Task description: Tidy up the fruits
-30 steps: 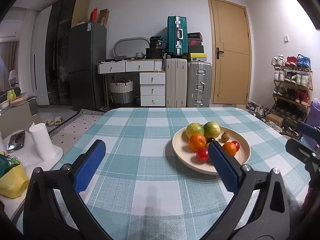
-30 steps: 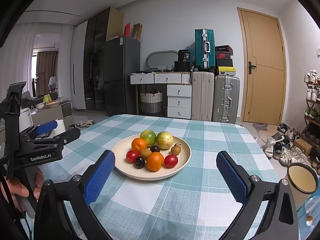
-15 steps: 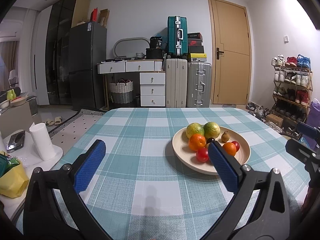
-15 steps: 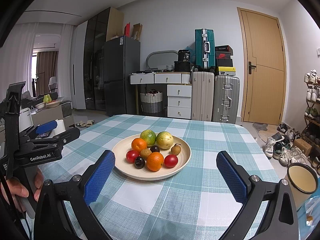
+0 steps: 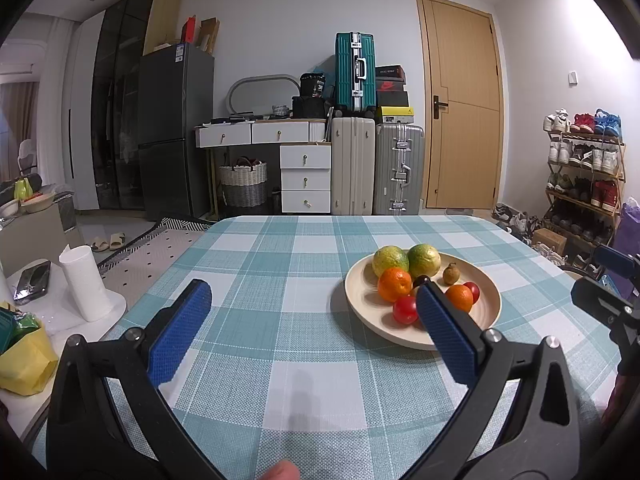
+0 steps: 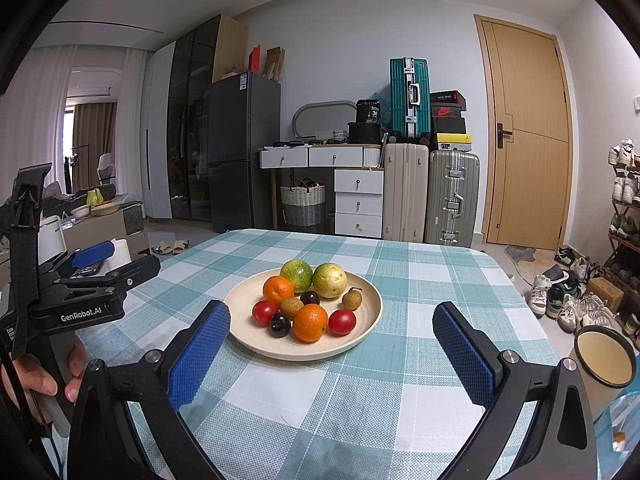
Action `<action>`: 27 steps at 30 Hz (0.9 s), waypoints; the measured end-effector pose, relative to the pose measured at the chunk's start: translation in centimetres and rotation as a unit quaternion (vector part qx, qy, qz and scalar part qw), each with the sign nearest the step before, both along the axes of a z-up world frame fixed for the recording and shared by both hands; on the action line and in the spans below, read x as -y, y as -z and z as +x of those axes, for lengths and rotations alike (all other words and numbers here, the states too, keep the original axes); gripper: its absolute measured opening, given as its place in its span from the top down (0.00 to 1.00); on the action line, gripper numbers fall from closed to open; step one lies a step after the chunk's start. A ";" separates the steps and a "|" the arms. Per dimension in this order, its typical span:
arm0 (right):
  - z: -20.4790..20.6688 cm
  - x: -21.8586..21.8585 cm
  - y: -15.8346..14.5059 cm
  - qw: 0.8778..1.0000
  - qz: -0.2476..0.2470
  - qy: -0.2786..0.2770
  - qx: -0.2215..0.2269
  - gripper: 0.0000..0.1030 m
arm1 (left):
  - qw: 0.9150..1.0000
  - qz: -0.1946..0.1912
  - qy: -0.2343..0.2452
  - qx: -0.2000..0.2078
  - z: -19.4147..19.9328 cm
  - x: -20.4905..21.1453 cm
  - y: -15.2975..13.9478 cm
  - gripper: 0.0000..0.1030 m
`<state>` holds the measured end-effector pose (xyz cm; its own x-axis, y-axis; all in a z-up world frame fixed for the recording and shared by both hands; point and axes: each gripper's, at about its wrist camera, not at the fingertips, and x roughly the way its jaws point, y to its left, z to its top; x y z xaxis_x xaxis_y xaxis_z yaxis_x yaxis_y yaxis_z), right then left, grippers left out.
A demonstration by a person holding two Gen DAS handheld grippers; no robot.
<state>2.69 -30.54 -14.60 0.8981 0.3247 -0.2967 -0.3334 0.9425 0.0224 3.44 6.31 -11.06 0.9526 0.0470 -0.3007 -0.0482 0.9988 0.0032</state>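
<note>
Your left gripper (image 5: 312,312) and right gripper (image 6: 332,332) both hover with jaws spread wide, gripping nothing. The cream plate (image 6: 366,320) sits on the checked table (image 6: 432,276), about midway across it, nearer your edge than the far one — it holds two green citrus (image 6: 296,275), two oranges (image 6: 310,322), two red tomatoes (image 6: 342,321), two dark plums (image 6: 280,324) and two small brown fruits (image 6: 352,298).
</note>
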 end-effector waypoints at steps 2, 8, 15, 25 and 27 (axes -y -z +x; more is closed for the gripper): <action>0.0 0.0 0.0 1.000 0.000 0.000 0.000 0.00 | 1.000 0.000 0.000 0.000 0.0 0.0 0.0 0.01; 0.1 0.1 0.0 1.000 0.000 0.000 0.000 0.00 | 1.000 0.000 0.000 0.000 0.0 0.0 0.0 0.01; 0.1 0.1 0.0 1.000 0.000 0.000 0.000 0.00 | 1.000 0.000 0.000 0.000 -0.1 0.0 0.0 0.01; 0.0 0.0 0.0 1.000 0.000 0.000 0.000 0.00 | 1.000 0.000 0.000 0.000 0.1 -0.1 0.1 0.01; 0.0 0.0 0.0 1.000 0.000 0.000 0.000 0.00 | 1.000 0.000 0.000 0.000 -0.1 0.0 0.0 0.01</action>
